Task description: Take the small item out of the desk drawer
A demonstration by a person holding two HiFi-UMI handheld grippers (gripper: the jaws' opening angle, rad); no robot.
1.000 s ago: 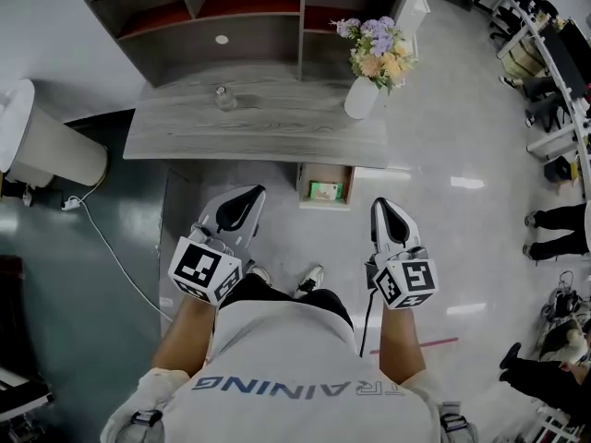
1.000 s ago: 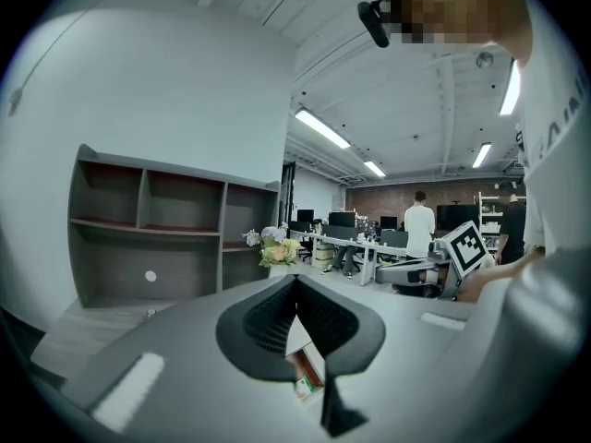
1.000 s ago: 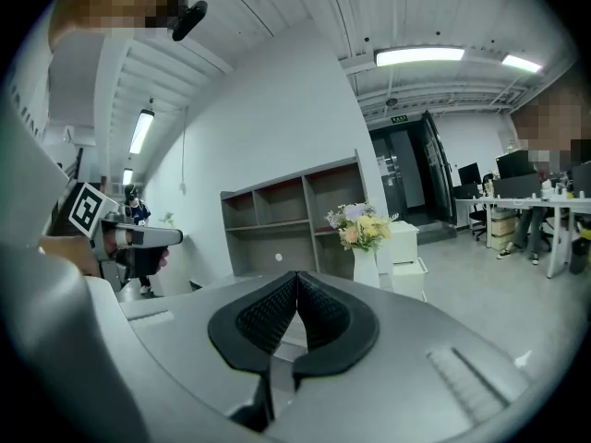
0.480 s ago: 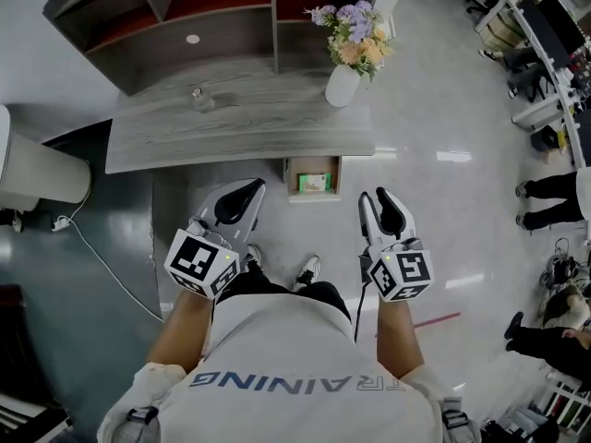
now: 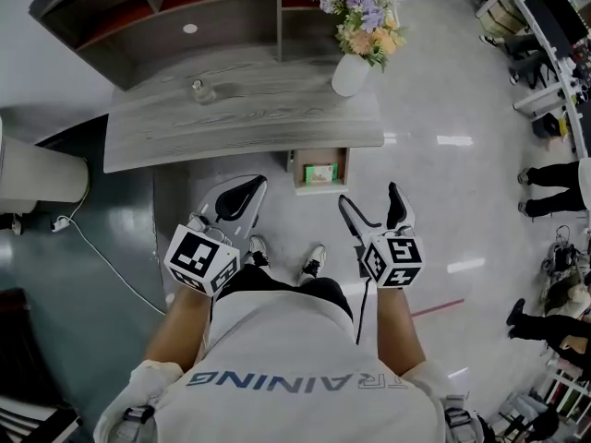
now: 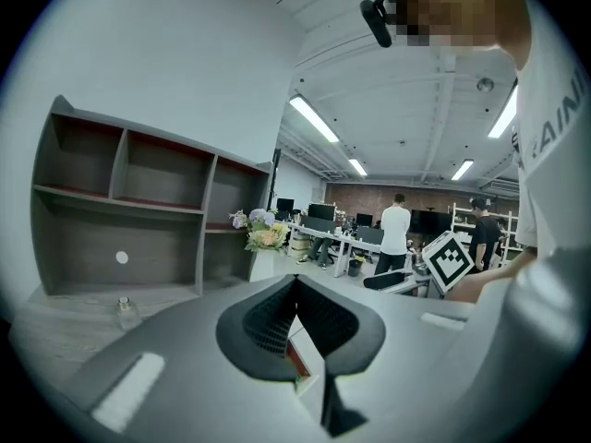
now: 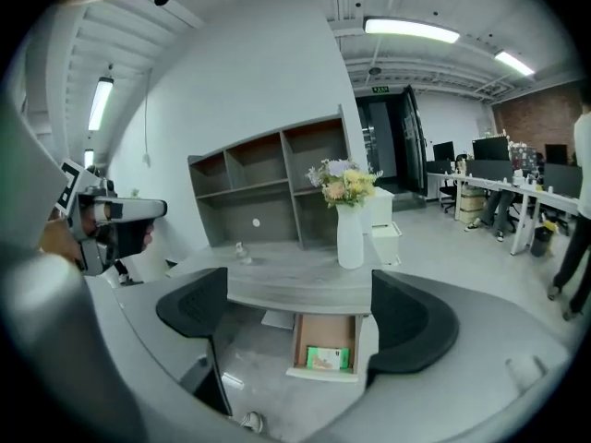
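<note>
So the left tool (image 5: 247, 190) is pinched closed with nothing in it, same as a second ago. The small green item (image 5: 320, 173) sits untouched in the open drawer (image 5: 320, 188) under the bench (image 5: 240, 109). The big change is the right tool (image 5: 371, 203): its jaws have just been opening, and they're now wide and empty where before they were closed. Looks like it's prepping to reach in.

The desk (image 5: 249, 109) and shelves (image 5: 212, 40) are showing matt grey wood grain. The floor (image 5: 443, 183) is gleaming, glossy and smooth, mirroring ceiling lights. The white vase (image 5: 351, 75) is looking smooth and glazed. The drawer (image 7: 325, 329) is showing pale bare wood inside. The shirt (image 5: 305, 358) is hanging as soft white cloth.
</note>
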